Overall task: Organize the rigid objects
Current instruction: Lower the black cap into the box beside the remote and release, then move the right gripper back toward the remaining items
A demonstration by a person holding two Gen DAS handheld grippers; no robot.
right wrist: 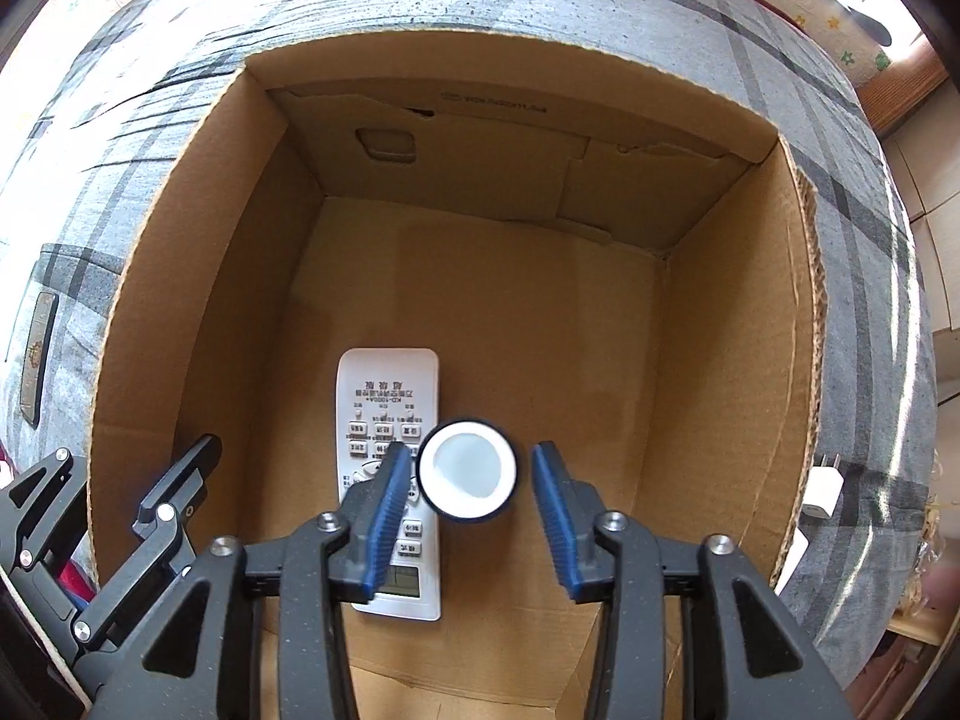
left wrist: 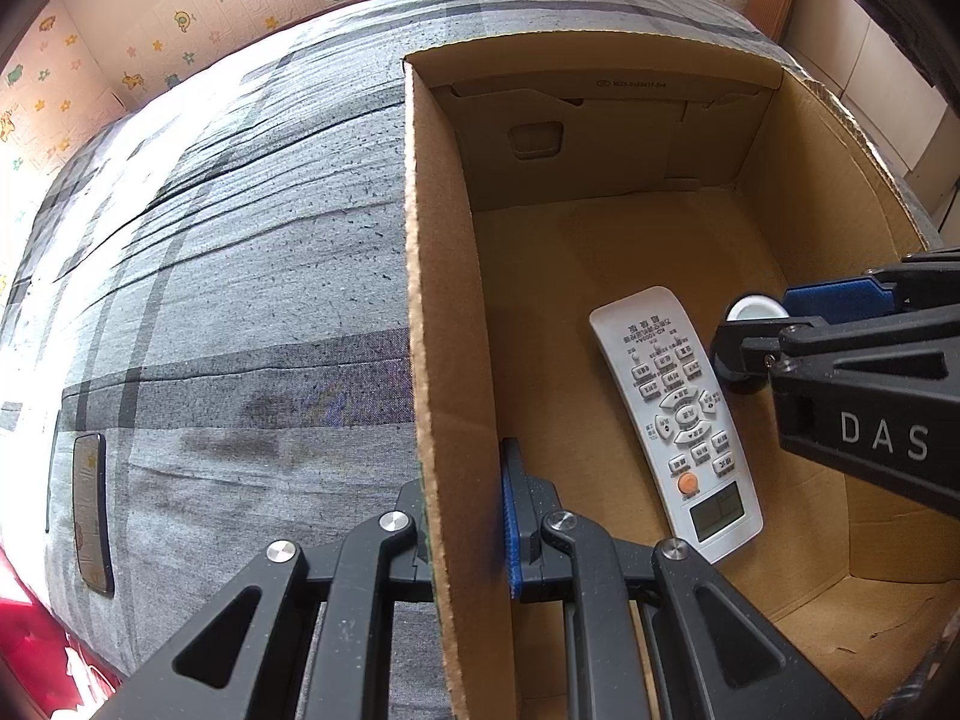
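The small round container [right wrist: 467,468], white inside with a dark rim, sits between the two blue pads of the right gripper [right wrist: 472,501], which points down into the cardboard box [right wrist: 738,324]. The jaws stand apart: the left pad [right wrist: 387,510] is just beside the container's rim, the right pad [right wrist: 555,516] is clearly away from it, so nothing is pressed. From the left wrist view, the container [left wrist: 753,315] is at the tips of that gripper, low above the box floor (if it already touches the floor, I cannot tell).

The white remote control [right wrist: 390,420] lies flat on the box floor, under and to the left of the right gripper; the left pad covers part of its buttons.

The left gripper [left wrist: 468,516] is closed on the left wall of the box, one finger outside and one blue pad [left wrist: 511,516] inside.

Ahead of the right gripper and to its right, the box floor is bare up to the walls. The walls rise high on all sides.

Outside the box is a grey checked cloth [left wrist: 240,300]. A dark flat device [left wrist: 91,510] lies on it left of the left gripper, and a white plug adapter [right wrist: 825,489] lies beyond the right wall.
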